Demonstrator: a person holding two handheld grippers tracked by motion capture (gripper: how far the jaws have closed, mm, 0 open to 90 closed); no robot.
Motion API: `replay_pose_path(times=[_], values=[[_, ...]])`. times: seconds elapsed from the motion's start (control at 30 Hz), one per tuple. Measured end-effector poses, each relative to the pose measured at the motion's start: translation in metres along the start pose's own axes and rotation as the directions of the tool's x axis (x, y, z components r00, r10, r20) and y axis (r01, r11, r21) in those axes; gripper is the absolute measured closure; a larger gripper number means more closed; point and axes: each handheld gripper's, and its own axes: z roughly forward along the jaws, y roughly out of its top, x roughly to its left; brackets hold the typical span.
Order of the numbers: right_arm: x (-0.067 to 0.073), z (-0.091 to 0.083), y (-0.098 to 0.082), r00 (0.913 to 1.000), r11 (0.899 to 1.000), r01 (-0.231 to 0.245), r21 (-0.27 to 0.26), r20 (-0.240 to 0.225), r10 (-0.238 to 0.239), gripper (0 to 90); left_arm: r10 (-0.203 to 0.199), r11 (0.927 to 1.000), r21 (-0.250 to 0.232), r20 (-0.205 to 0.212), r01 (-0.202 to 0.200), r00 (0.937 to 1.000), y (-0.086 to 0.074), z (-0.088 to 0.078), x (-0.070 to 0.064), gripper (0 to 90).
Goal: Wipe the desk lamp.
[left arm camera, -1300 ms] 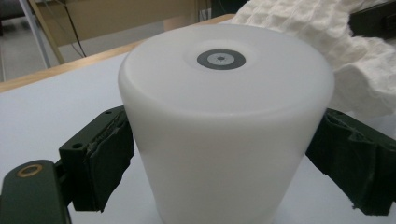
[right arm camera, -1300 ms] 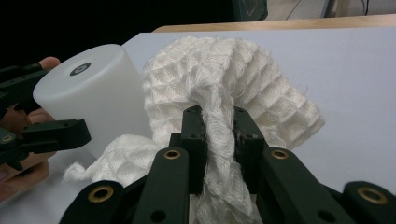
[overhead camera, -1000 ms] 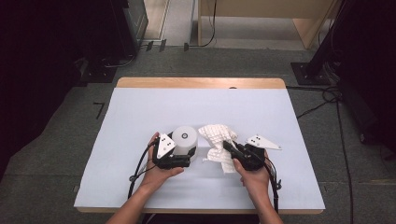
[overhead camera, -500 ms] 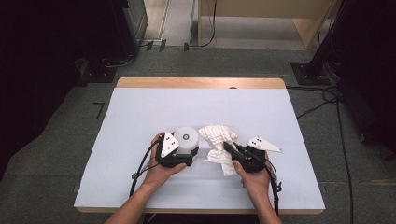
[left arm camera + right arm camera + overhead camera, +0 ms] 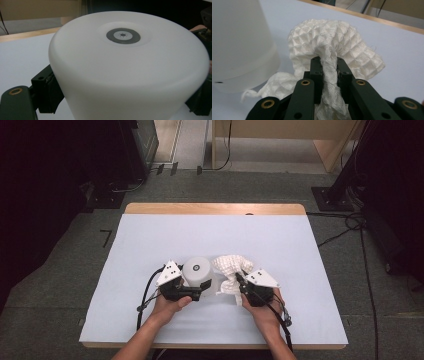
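White waffle cloth (image 5: 337, 42) sits bunched at table (image 5: 150, 240) centre, pinched tight in your right gripper (image 5: 329, 62). At its 9 o'clock, touching it, stands the white pot (image 5: 125, 70), clamped between your left gripper's (image 5: 192, 289) jaws, which have just closed further.

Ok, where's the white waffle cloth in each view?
High view: the cloth lies centre-right, pinched by the right hand-held gripper.
Left gripper view: I can't make it out there.
Right gripper view: cloth at centre, bunched between the jaws.
Shared landmark: the white round device just beside it.
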Motion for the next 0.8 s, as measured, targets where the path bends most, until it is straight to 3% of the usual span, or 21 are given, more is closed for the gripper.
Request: replay_pose_path(times=[0.07, 0.17, 0.23, 0.3, 0.43, 0.57, 0.67, 0.8], values=[[0.008, 0.003, 0.0, 0.9979, 1.0, -0.008, -0.007, -0.065, 0.007, 79.6, 0.008, 0.9998, 0.02, -0.014, -0.008, 0.9999, -0.002, 0.002, -0.002, 9.0], [0.016, 0.001, 0.004, 0.9801, 0.998, -0.05, -0.043, -0.195, 0.04, 79.7, 0.017, 0.999, 0.043, -0.024, -0.016, 0.9996, -0.005, 0.005, -0.002, 9.0], [0.018, 0.0, 0.006, 0.9766, 0.997, -0.051, -0.055, -0.212, 0.039, 79.8, 0.011, 0.9982, 0.06, -0.028, -0.009, 0.9995, -0.007, 0.007, -0.002, 9.0], [0.019, -0.001, 0.009, 0.9657, 0.994, -0.076, -0.085, -0.254, 0.052, 80.0, 0.01, 0.9969, 0.078, -0.035, -0.007, 0.9993, -0.01, 0.01, -0.002, 9.0], [0.019, -0.006, 0.013, 0.9622, 0.987, -0.09, -0.132, -0.267, 0.052, 80.2, 0.013, 0.9955, 0.094, -0.024, -0.011, 0.9996, -0.012, 0.013, -0.004, 9.1], [0.019, -0.011, 0.019, 0.9665, 0.979, -0.053, -0.196, -0.257, 0.001, 80.2, 0.022, 0.995, 0.098, -0.025, -0.019, 0.9995, -0.012, 0.013, -0.006, 9.1], [0.022, -0.01, 0.017, 0.9653, 0.981, -0.031, -0.193, -0.26, -0.021, 80.3, 0.021, 0.9968, 0.077, -0.037, -0.018, 0.9991, -0.009, 0.01, -0.003, 9.1], [0.028, 0.0, 0.011, 0.9617, 0.991, 0.003, -0.136, -0.271, -0.04, 80.3, -0.003, 0.9991, 0.043, -0.049, 0.006, 0.9988, -0.003, 0.002, 0.004, 9.1]])
